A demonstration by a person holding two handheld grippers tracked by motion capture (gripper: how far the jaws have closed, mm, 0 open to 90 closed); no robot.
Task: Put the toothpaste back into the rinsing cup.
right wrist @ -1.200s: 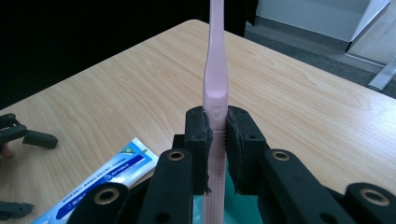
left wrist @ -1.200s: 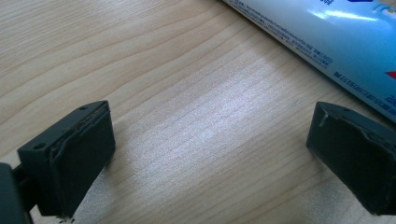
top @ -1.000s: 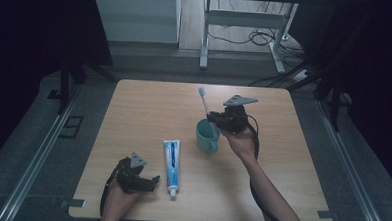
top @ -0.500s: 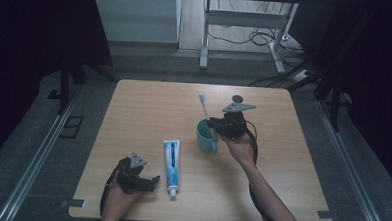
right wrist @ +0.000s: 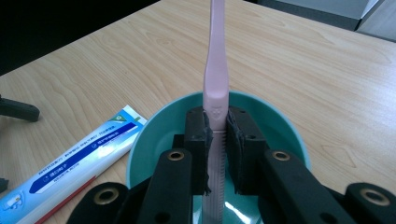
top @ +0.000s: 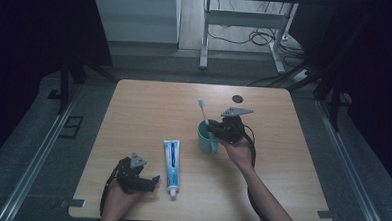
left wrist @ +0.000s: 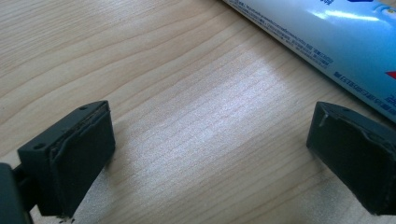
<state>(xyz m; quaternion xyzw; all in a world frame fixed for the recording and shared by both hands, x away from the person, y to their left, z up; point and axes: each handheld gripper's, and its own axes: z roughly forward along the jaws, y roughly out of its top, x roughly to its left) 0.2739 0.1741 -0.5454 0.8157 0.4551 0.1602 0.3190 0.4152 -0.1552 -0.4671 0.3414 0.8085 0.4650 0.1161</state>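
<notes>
My right gripper point(right wrist: 217, 140) point(top: 216, 130) is shut on a pink toothbrush point(right wrist: 216, 70) point(top: 202, 111), held upright with its lower end inside a teal cup point(right wrist: 154, 140) point(top: 206, 141) at the table's middle right. A blue and white toothpaste tube point(top: 171, 161) point(left wrist: 327, 37) point(right wrist: 79, 158) lies flat to the left of the cup. My left gripper point(top: 140, 180) point(left wrist: 210, 154) rests near the front edge, just left of the tube, open with bare wood between its jaws.
The wooden table point(top: 149, 108) has a dark round hole point(top: 237, 98) near its back right edge. Dark floor, metal rails and a desk frame point(top: 238, 22) with cables surround the table.
My right gripper has sunk with the toothbrush, bringing its lower end down into the cup. The left gripper and the tube have stayed put.
</notes>
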